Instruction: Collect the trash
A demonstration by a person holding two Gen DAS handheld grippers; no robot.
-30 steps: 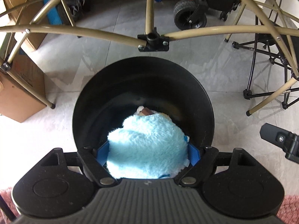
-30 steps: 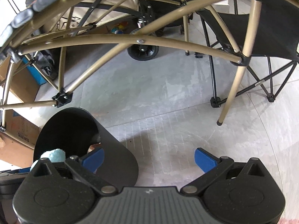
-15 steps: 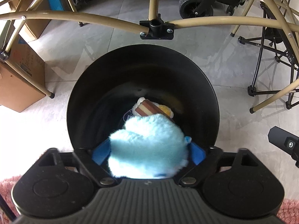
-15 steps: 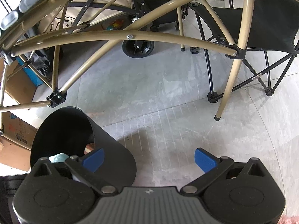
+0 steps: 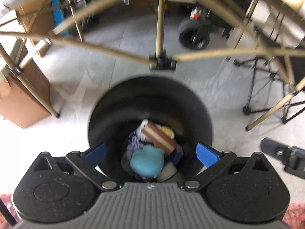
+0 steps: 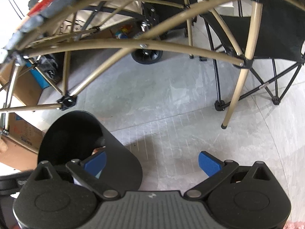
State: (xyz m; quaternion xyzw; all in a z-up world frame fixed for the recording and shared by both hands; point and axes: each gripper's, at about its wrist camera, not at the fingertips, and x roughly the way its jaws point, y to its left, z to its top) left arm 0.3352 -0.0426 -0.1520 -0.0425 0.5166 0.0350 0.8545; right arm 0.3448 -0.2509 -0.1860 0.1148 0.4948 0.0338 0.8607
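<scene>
My left gripper (image 5: 150, 153) hangs above the round black bin (image 5: 133, 103), its jaws opening wide with nothing between the pads. Down at the bin's bottom lies a light blue fluffy thing (image 5: 146, 162). It rests among other trash: a brown-and-cream striped block (image 5: 158, 136), something yellow (image 5: 167, 131) and a pale piece (image 5: 168, 169). My right gripper (image 6: 152, 162) stands open and empty over the grey floor, just right of the bin (image 6: 122, 158). Its left finger overlaps the bin's wall in the picture.
Tan folding-frame bars (image 5: 158, 19) with a black joint (image 5: 162, 64) cross just beyond the bin. A cardboard box (image 5: 22, 99) stands to the left, a black wheel (image 5: 194, 34) behind. A black folding chair (image 6: 276, 28) is at the right. Pink rug (image 5: 293, 213) shows at the bottom corners.
The left jaws have spread and the blue fluffy thing has dropped from between them to the bin's bottom. The left gripper has risen away from the bin. The right gripper has hardly moved.
</scene>
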